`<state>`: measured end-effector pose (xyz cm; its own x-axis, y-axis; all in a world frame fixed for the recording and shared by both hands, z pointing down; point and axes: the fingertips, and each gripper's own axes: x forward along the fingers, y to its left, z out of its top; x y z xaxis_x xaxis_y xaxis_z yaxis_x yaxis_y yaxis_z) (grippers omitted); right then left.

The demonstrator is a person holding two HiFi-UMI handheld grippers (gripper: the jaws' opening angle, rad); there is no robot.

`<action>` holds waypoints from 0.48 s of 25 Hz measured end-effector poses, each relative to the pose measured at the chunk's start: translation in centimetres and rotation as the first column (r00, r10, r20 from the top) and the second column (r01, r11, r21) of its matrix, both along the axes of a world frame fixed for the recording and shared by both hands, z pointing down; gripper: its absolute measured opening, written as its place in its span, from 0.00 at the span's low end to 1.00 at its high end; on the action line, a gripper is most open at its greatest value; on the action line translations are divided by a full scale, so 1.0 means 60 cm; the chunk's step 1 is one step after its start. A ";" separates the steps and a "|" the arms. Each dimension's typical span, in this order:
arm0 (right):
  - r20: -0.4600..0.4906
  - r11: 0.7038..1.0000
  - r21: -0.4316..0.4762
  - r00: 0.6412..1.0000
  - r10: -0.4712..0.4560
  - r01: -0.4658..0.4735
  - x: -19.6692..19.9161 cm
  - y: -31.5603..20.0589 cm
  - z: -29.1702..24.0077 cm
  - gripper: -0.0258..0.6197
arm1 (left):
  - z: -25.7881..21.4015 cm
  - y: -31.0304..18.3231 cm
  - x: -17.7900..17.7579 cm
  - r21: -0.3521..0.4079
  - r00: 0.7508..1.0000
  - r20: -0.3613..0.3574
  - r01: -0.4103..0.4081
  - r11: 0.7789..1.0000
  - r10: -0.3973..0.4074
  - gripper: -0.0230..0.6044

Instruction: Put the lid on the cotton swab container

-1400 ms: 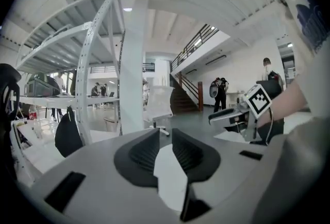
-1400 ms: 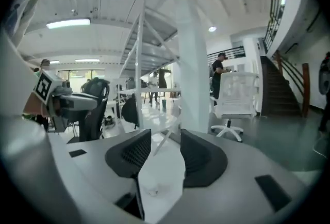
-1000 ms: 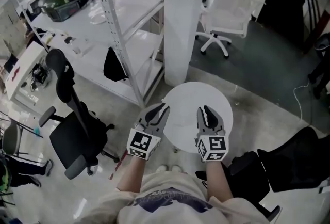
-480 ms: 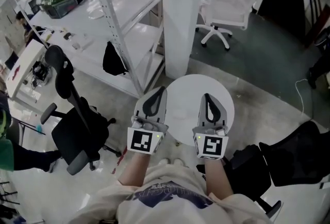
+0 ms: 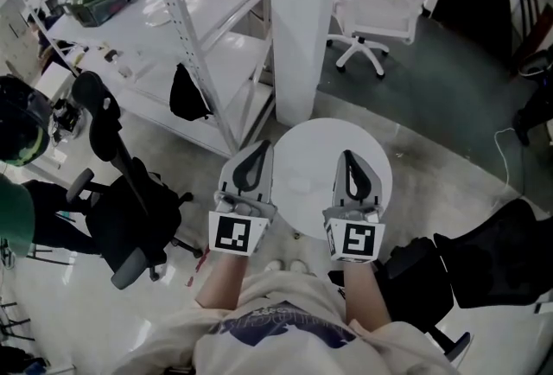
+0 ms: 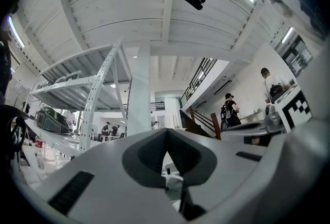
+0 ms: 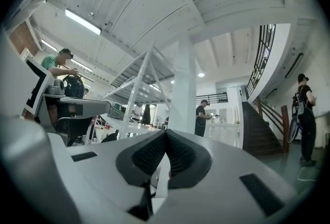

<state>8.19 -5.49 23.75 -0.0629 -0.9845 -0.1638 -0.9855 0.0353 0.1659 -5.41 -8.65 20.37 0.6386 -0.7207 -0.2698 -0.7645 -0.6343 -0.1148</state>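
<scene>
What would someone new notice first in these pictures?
The left gripper and the right gripper, both shut and empty, are held side by side over a round white table in the middle of the head view. Behind it rise a white pillar and a metal shelving rack; a black office chair stands at the left.

The left hand-held gripper (image 5: 262, 149) and right hand-held gripper (image 5: 347, 157) have matt grey plastic shells. The right one's pads (image 7: 149, 153) are black and finely ribbed. The round tabletop (image 5: 315, 136) looks smooth, matt white. The shelf rack (image 5: 186, 45) is white-painted metal with punched uprights. The floor (image 5: 432, 105) is dull grey.
</scene>
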 end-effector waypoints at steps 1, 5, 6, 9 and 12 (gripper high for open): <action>-0.001 1.000 0.001 1.000 0.000 0.000 0.000 0.001 -0.001 0.05 | 0.001 0.000 -0.001 -0.002 1.000 0.002 0.002 1.000 -0.002 0.03; 0.004 1.000 0.008 1.000 -0.002 0.002 0.003 0.004 -0.007 0.05 | 0.002 0.001 -0.004 -0.001 1.000 0.006 0.010 1.000 -0.010 0.03; 0.005 1.000 0.010 1.000 -0.003 0.003 0.002 0.003 -0.009 0.05 | 0.002 0.000 -0.005 0.000 1.000 0.007 0.012 1.000 -0.012 0.03; 0.003 1.000 0.011 1.000 -0.001 0.001 -0.001 0.000 -0.008 0.05 | 0.003 -0.004 -0.010 -0.001 1.000 0.004 0.015 1.000 -0.015 0.03; 0.004 1.000 0.004 1.000 0.001 -0.001 -0.006 -0.003 -0.002 0.05 | 0.007 -0.007 -0.016 -0.005 1.000 0.000 0.017 1.000 -0.017 0.03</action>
